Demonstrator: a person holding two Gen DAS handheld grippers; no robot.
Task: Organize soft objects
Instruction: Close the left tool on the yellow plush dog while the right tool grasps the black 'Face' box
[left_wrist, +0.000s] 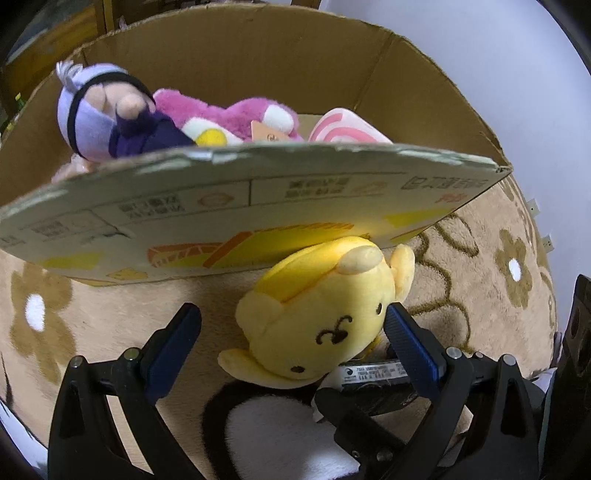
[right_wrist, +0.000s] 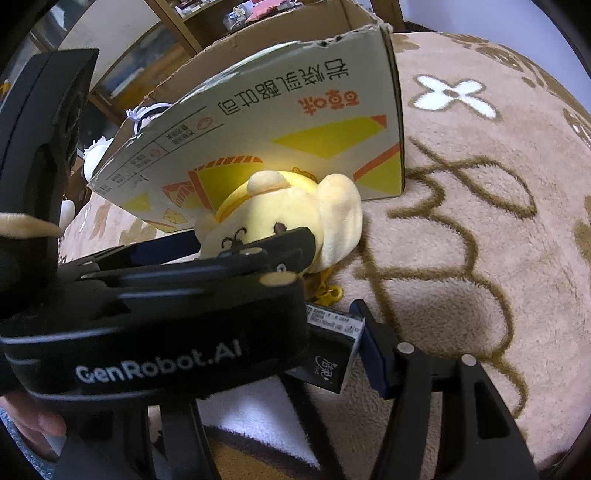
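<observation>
A yellow plush dog (left_wrist: 317, 314) lies on the beige flowered blanket against the front wall of a cardboard box (left_wrist: 258, 206). My left gripper (left_wrist: 291, 321) is open with the plush between its fingers; the right pad (left_wrist: 410, 347) touches it, the left pad is apart. In the right wrist view the plush (right_wrist: 291, 218) sits behind the left gripper (right_wrist: 236, 258). My right gripper (right_wrist: 332, 332) holds a small dark carton (right_wrist: 328, 354) against its right finger; its left finger is hidden. The carton also shows in the left wrist view (left_wrist: 373, 373).
Inside the box lie a purple-hatted doll (left_wrist: 107, 114), a pink plush (left_wrist: 236, 118) and a pink-and-white striped plush (left_wrist: 347, 129). A black-and-white plush (left_wrist: 266, 424) lies below the grippers. The blanket (right_wrist: 480, 184) spreads to the right. Wooden shelves (right_wrist: 221, 18) stand behind.
</observation>
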